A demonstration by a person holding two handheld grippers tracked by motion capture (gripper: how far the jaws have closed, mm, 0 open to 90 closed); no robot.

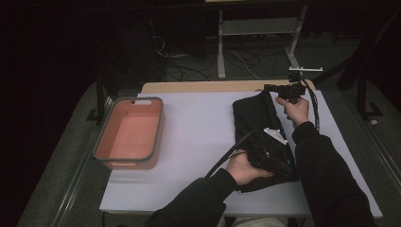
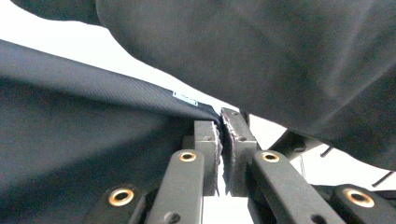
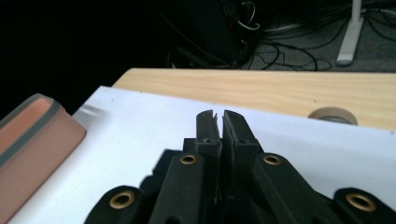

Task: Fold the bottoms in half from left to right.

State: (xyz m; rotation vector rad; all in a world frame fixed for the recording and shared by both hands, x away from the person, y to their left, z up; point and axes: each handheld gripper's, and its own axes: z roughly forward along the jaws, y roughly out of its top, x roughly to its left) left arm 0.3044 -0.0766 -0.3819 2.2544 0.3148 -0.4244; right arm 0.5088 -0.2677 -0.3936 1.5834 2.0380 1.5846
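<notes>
Fabric edge sits pinched in the clenched left gripper. The right gripper, also clenched, holds the far corner of the black garment lying right of centre on the white surface; an orange bin stands left.

Black folded garment on table

Both forearms in dark sleeves reach in from the near edge. The left hand grips the left gripper low and angled rightward, jaws pressed together. The right hand holds the right gripper farther out, pointing left, jaws closed
</notes>
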